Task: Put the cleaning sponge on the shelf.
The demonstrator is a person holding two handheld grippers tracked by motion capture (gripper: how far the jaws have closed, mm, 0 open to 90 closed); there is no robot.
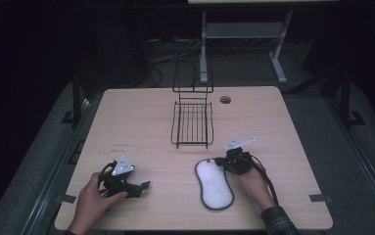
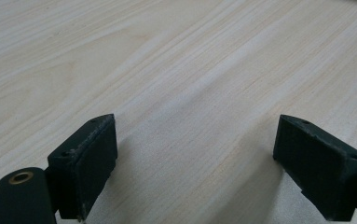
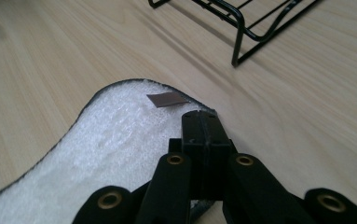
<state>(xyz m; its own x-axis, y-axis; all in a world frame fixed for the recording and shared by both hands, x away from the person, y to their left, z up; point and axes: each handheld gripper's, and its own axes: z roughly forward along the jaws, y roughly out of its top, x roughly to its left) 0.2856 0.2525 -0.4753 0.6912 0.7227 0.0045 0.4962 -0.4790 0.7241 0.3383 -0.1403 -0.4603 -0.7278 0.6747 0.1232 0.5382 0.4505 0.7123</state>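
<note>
A white fluffy pad (image 1: 213,185) with a dark rim lies flat near the table's front, right of centre. In the right gripper view the pad (image 3: 111,149) carries a small grey tag (image 3: 167,99). My right gripper (image 1: 220,162) is held at the pad's upper right edge. Its jaws (image 3: 199,116) are pressed together, with the tips right over the rim. Whether they pinch the rim I cannot tell. My left gripper (image 1: 143,186) rests at the front left, held by a hand. It stands open (image 2: 195,158) over bare wood, nothing between its fingers.
A black wire rack (image 1: 193,125) stands at the table's middle back, its near corner (image 3: 241,23) just beyond the pad. A round cable hole (image 1: 225,100) sits in the light wood table (image 1: 136,122) behind it. A desk frame stands on the floor farther back.
</note>
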